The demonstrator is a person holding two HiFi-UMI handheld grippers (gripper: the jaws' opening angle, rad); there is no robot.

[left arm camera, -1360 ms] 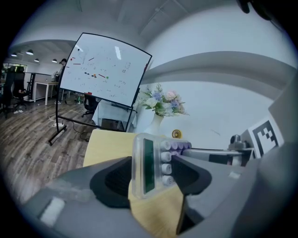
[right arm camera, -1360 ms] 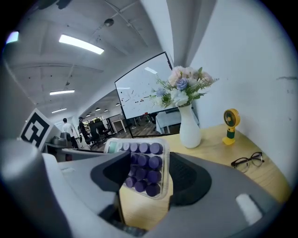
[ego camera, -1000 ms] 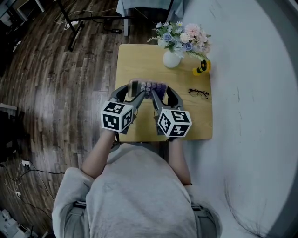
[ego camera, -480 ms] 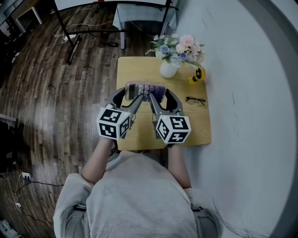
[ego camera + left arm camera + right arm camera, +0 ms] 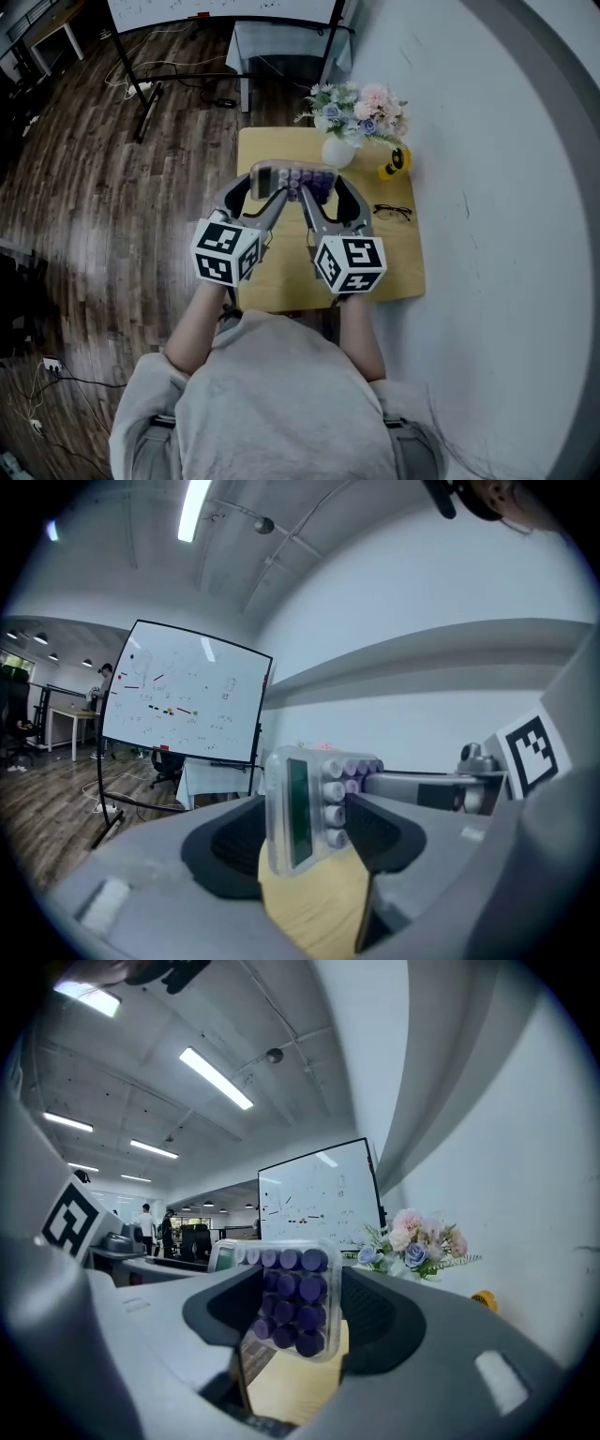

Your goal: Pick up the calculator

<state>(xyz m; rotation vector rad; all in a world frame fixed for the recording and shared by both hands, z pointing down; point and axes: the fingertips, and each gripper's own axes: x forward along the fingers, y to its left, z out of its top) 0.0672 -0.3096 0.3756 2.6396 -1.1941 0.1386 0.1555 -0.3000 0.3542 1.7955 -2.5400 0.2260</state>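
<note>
- The counter [image 5: 281, 281] stands against the wall [image 5: 487, 187] on its right, with the floor [image 5: 112, 187] on its left.
- The flower vase [image 5: 338, 150] stands at the counter's far edge, and a small toy [image 5: 395, 161] is just to its right.
- The eyeglasses [image 5: 392, 213] lie nearer than the toy, by the wall-side edge.
- The calculator [image 5: 292, 178] is above the counter, in front of the vase.
- The left gripper [image 5: 255, 192] has its fingers on the calculator's left end, and the right gripper [image 5: 328, 192] on its right end.
- A whiteboard [image 5: 183, 705] stands beyond the counter's far edge.
</note>
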